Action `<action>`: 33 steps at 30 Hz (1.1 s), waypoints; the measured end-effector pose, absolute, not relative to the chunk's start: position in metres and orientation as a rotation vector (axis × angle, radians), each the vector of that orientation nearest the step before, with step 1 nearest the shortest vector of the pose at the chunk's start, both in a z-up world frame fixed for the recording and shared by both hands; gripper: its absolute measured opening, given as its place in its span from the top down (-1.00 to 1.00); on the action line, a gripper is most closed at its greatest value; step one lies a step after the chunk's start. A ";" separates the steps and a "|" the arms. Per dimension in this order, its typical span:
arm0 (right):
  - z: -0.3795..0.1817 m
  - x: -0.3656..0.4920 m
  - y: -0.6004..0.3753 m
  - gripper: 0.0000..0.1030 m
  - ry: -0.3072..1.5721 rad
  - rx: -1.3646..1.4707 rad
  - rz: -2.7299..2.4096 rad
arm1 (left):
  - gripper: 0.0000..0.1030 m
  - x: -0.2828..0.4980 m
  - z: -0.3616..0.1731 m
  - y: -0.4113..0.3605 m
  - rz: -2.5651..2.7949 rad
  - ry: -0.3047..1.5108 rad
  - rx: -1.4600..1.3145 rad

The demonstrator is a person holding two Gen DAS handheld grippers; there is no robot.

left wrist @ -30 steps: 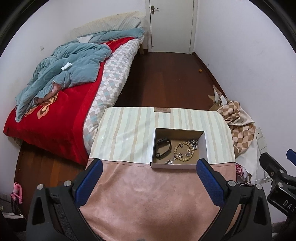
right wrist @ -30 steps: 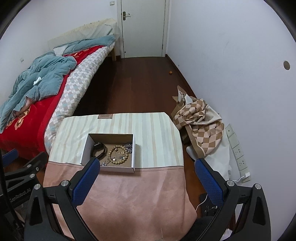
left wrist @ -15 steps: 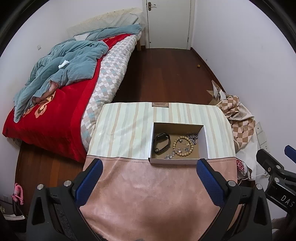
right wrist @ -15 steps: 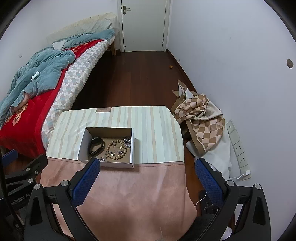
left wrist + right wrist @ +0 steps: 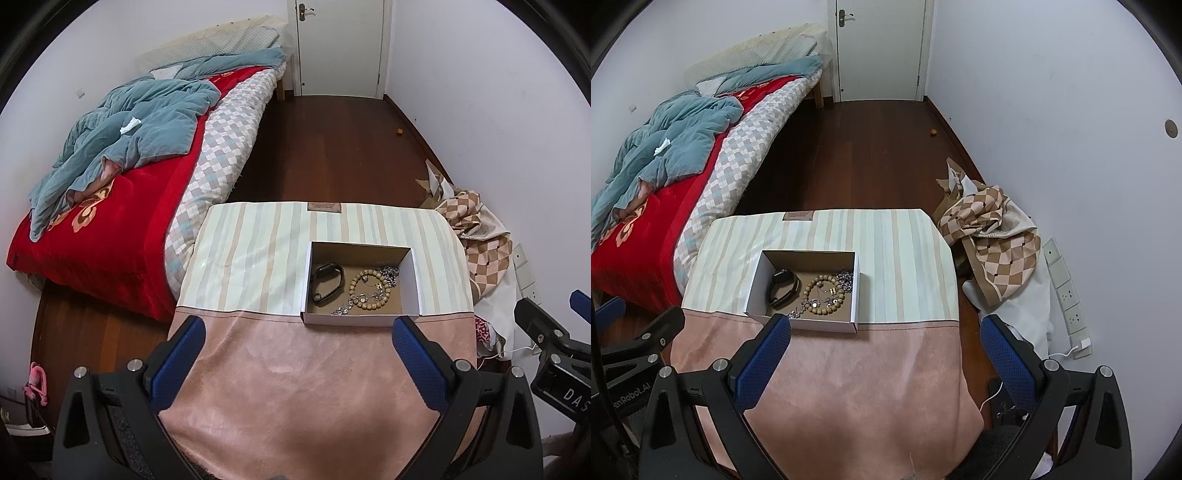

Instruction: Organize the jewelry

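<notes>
Bed with red blanket and crumpled teal quilt (image 5: 122, 140) along the left wall. Left hand-held gripper (image 5: 295, 354), blue-padded fingers spread wide apart, nothing between them, held above the pink near half of the cloth-covered surface (image 5: 295, 387). Open shallow white cardboard box (image 5: 360, 317) sits at mid-surface, on the striped far half beside the pink seam. Inside: black band bracelet (image 5: 328, 282) at left, tan wooden bead bracelet (image 5: 369, 290) to its right, silver chain pieces (image 5: 389, 273) tangled around the beads. Right hand-held gripper (image 5: 884, 352), fingers likewise wide apart and empty, box at its left. Checkered brown-and-cream cloth heap (image 5: 993, 236) on the floor against the right wall.
</notes>
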State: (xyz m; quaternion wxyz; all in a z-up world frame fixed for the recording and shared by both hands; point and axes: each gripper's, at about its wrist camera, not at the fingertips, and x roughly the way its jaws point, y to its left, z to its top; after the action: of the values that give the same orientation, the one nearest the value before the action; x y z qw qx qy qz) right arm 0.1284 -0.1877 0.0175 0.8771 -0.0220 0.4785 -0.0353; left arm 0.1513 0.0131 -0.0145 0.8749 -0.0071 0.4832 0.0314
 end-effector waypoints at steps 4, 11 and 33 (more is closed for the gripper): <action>0.018 0.128 -0.188 -1.00 1.001 -0.046 -0.071 | -1.00 0.150 -0.015 0.014 0.064 1.005 -0.016; 0.018 0.127 -0.188 -1.00 1.001 -0.041 -0.069 | -1.00 0.149 -0.012 0.015 0.065 0.995 -0.008; 0.027 0.122 -0.188 -1.00 0.982 -0.040 -0.073 | -1.00 0.145 -0.001 0.013 0.058 0.983 -0.006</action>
State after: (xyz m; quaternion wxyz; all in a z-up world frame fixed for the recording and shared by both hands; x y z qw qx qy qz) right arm 0.1217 -0.1884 0.0273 0.8810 -0.0190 0.4715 -0.0348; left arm 0.1450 0.0132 -0.0012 0.8811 -0.0029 0.4721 0.0280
